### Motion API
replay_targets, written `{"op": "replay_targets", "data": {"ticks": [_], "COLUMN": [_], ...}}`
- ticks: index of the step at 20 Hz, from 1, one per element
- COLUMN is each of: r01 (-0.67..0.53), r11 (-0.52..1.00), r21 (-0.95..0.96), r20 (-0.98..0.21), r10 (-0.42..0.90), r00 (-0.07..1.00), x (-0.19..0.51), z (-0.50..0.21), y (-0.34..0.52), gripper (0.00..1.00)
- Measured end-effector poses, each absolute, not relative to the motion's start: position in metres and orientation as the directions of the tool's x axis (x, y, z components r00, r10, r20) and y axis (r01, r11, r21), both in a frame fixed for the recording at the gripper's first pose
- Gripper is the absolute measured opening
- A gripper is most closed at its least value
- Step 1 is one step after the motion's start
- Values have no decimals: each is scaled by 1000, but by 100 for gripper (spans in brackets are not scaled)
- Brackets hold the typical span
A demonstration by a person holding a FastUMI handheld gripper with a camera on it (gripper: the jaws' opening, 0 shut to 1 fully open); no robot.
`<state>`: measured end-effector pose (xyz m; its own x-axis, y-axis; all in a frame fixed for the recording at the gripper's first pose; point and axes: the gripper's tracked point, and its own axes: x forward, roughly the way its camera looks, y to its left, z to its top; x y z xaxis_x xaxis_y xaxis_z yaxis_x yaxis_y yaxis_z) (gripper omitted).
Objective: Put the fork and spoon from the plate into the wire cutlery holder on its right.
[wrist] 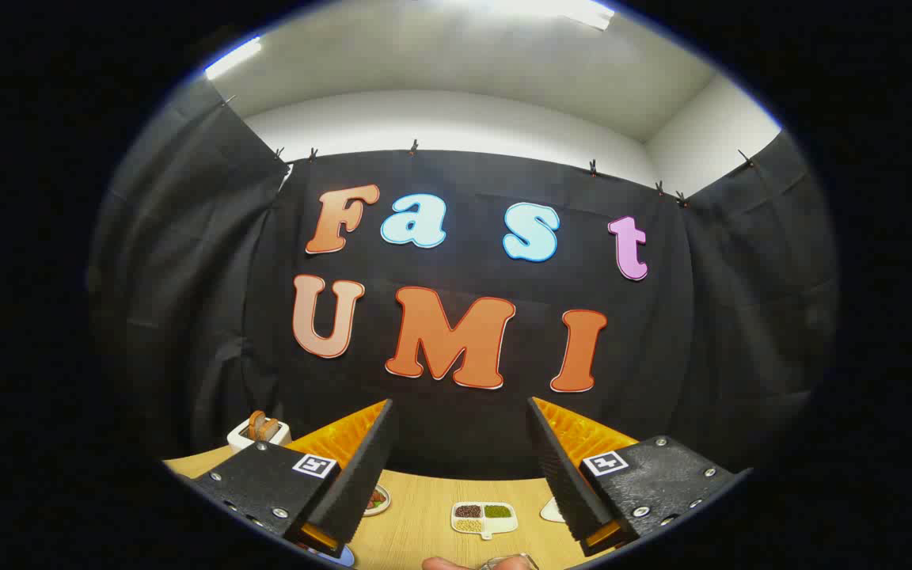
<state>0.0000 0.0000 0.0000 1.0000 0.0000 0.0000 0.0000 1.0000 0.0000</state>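
Two jaws apart; gripper [460, 467] empty

Setting was a staged recording booth inside a plain room, not a lived-in home. Black cloth [187, 277] hung on clips across the middle of the frame as the booth's walls, with white room walls, ceiling and a strip light [233, 57] above it at the top. At the bottom, a light wooden table [424, 514] carried props: a white divided dish [484, 518] of coloured grains at lower centre and a small white holder [260, 431] at lower left.
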Motion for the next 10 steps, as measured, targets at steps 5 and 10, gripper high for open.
{"op": "replay_targets", "data": {"ticks": [5,10], "r01": [17,19], "r11": [1000,1000], "r21": [14,13], "r20": [28,59], "r10": [-17,-20], "r00": [999,998], "x": [3,4], "z": [17,34], "y": [4,7], "gripper": [97,97]}}
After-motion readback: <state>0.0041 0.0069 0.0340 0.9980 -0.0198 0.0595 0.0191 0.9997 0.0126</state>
